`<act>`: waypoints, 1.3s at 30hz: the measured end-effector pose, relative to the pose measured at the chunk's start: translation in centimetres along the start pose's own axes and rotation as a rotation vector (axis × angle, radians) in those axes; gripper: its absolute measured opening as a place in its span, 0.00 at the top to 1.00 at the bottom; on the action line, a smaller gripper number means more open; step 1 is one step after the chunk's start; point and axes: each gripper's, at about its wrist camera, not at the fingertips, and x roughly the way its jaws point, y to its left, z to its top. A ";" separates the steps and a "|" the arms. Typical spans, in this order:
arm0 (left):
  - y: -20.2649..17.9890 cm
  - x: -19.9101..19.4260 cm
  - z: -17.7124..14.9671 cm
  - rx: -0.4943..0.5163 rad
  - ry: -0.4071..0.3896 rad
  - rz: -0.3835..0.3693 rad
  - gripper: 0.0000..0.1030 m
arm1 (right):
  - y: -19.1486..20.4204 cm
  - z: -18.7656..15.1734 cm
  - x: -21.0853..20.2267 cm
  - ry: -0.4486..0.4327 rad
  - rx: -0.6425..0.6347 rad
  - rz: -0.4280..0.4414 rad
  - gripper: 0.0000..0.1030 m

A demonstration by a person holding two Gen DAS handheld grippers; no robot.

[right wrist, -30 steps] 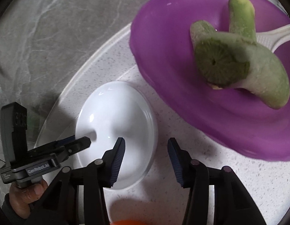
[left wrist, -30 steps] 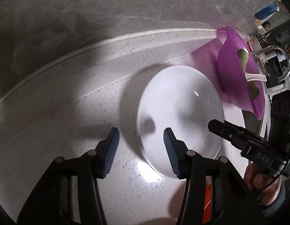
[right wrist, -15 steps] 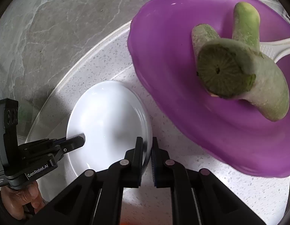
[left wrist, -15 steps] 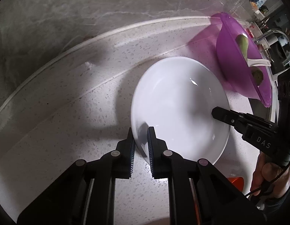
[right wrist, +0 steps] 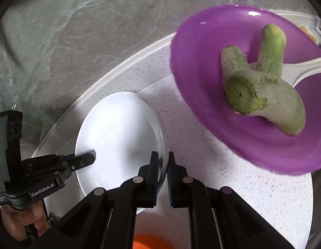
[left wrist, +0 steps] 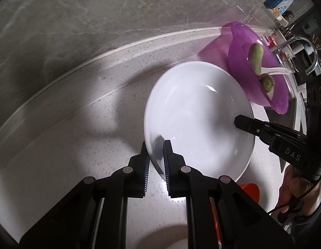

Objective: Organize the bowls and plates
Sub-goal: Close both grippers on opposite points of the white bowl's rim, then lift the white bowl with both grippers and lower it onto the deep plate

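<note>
White bowl [left wrist: 199, 116]: one piece, glossy, shallow, nothing in it, positioned over the speckled white countertop [left wrist: 94, 124] close to the grey marbled backsplash [left wrist: 98, 20]; whether its base rests on the counter or is raised off it cannot be told. Held at two opposite points of the rim. Left gripper [left wrist: 156, 159]: fingers drawn in close and clamped on the near-left rim, one pad inside the bowl and one outside. Right gripper [right wrist: 162, 166]: fingers likewise closed on the bowl's right rim, which passes between the two pads; in the left wrist view this gripper reaches in over the rim from the right, with the person's hand [left wrist: 295, 191] on its handle. Purple bowl [right wrist: 243, 95]: one piece, plastic, wide, standing on the countertop just beside the white bowl on its right. Contents: three green vegetable stalks [right wrist: 266, 101], cut ends showing, piled together, and one white ribbed utensil [right wrist: 301, 70] lying partly under them with its handle running out to the right. Orange object [left wrist: 250, 191]: partly visible at the near edge of the counter, kind not identifiable. Faucet [left wrist: 301, 47] and assorted bottles: background, far right.
</note>
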 end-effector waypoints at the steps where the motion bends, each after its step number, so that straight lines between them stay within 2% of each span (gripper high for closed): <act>1: -0.1 -0.4 -0.2 0.000 -0.005 0.000 0.89 | 0.4 -0.2 -0.3 -0.003 -0.005 0.003 0.91; 9: -0.6 -4.6 -3.6 -0.013 -0.052 -0.009 0.90 | 3.0 -1.9 -3.1 -0.023 -0.047 0.034 0.91; 17: -0.6 -9.1 -8.7 -0.042 -0.092 -0.018 0.89 | 5.5 -3.8 -6.7 -0.039 -0.108 0.067 0.91; 23: -0.4 -12.3 -13.6 -0.069 -0.113 -0.026 0.89 | 5.4 -6.8 -9.3 -0.030 -0.155 0.099 0.91; 39: 1.1 -18.1 -28.2 -0.129 -0.150 -0.047 0.89 | 9.8 -16.8 -11.7 0.028 -0.257 0.149 0.90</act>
